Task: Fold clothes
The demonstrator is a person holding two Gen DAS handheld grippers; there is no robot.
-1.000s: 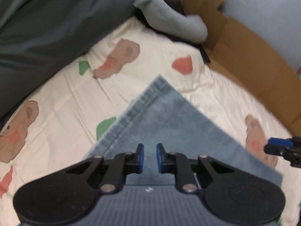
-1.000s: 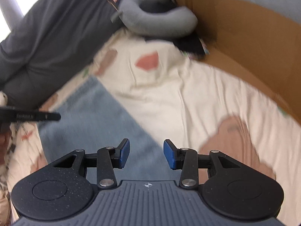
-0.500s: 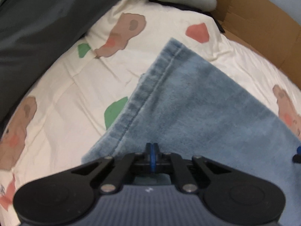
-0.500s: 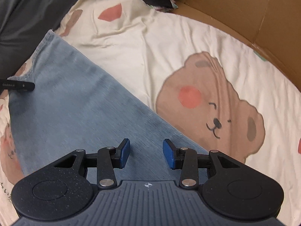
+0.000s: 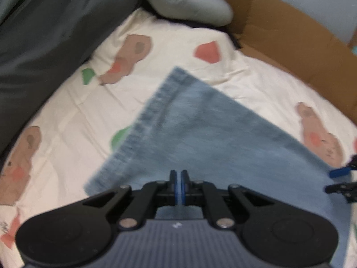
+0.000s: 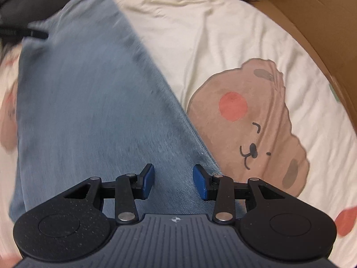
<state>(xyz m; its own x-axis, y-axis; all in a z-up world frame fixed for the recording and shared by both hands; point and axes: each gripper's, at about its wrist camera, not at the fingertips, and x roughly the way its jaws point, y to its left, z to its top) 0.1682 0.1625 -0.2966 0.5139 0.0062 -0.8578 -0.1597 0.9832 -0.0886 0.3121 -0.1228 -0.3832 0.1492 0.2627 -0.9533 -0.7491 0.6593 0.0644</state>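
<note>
— Cream bedding with bears and red and green patches covers the surface; what lies on it?

— Jeans, one pale blue leg spread flat, its stitched hem toward the far left, near the dark grey cover along the left edge. Brown cardboard stands along the far right edge, and a grey cushion lies at the far end.

— And the left gripper?

— It sits over the jeans near the hem, blue pads pressed together. No cloth shows between them, though the picture is blurred there.

— The right gripper?

— It stands partly open, pointing steeply down at the jeans' right edge, just beside a big bear face on the bedding. The denim lies under the gap; the pads do not press it. Whether the tips touch the cloth, the view cannot tell.
</note>
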